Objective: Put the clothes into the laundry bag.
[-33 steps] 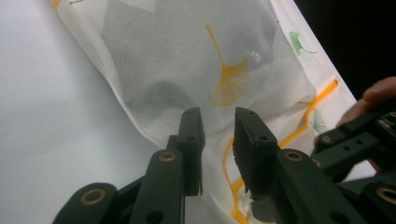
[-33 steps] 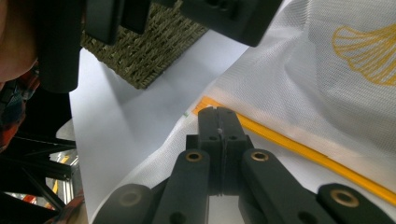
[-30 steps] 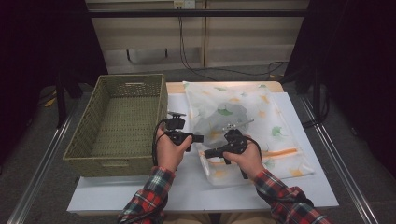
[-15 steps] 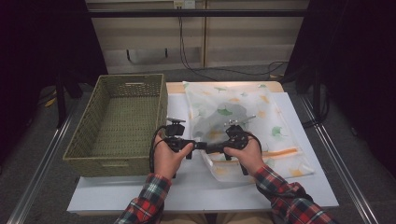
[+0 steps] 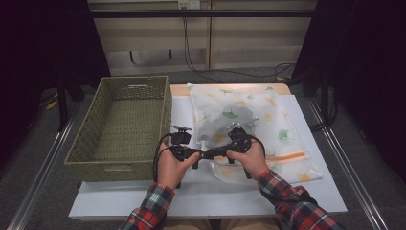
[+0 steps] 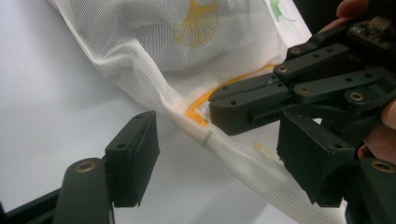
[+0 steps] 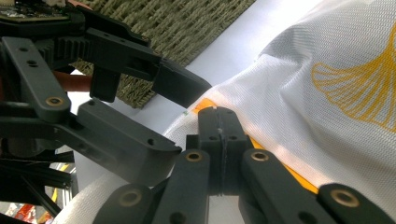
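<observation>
The left gripper (image 5: 195, 155) has just been spreading its jaws and has slid in from the left of the high view until it meets the right gripper (image 5: 210, 154) just below the middle of the frame, so the pair now look set for a two-handed job on the white mesh laundry bag (image 5: 249, 127), most likely working its orange zipper (image 6: 219, 91) open. That bag, printed with ginkgo leaves, lies flat across the centre and right of the white table (image 5: 201, 196), beside the empty wicker basket (image 5: 119, 127) at the left. In the right gripper view the jaws are pressed tight together at lower centre, pinching the bag's hem right where the orange band ends. In the left gripper view, the left gripper's fingers (image 6: 133, 158) stand fairly wide, one at lower left, the other at lower right, and the raised fold of mesh runs between them without either pad touching it. My guess is the left one still has to close on that edge.
</observation>
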A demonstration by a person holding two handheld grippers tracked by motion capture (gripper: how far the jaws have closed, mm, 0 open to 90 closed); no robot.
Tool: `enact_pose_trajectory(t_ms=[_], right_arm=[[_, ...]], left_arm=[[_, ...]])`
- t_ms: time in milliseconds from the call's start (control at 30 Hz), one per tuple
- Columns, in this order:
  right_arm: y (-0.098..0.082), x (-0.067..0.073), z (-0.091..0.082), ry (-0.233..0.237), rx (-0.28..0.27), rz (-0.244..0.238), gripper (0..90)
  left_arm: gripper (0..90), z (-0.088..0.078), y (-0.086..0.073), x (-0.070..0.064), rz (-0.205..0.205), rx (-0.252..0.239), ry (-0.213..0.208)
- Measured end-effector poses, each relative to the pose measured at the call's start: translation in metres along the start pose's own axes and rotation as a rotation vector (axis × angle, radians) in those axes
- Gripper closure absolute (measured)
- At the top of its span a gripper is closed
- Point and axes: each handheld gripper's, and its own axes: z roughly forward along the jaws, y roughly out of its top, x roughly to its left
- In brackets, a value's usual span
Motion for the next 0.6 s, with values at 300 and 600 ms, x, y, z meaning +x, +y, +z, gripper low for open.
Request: enact_pose_trajectory(t_ms=[300, 600], right_arm=[[0.0005, -0.0022, -0.0017, -0.010, -0.012, 0.007, 90.0], [0.0019, -0.0021, -0.0036, -0.013, -0.018, 0.006, 90.0]], left_arm=[[39.6, 0.0045, -0.0022, -0.0007, 0.012, 0.020, -0.009], [61.7, 0.0022, -0.0013, 0.0023, 0.035, 0.041, -0.011]])
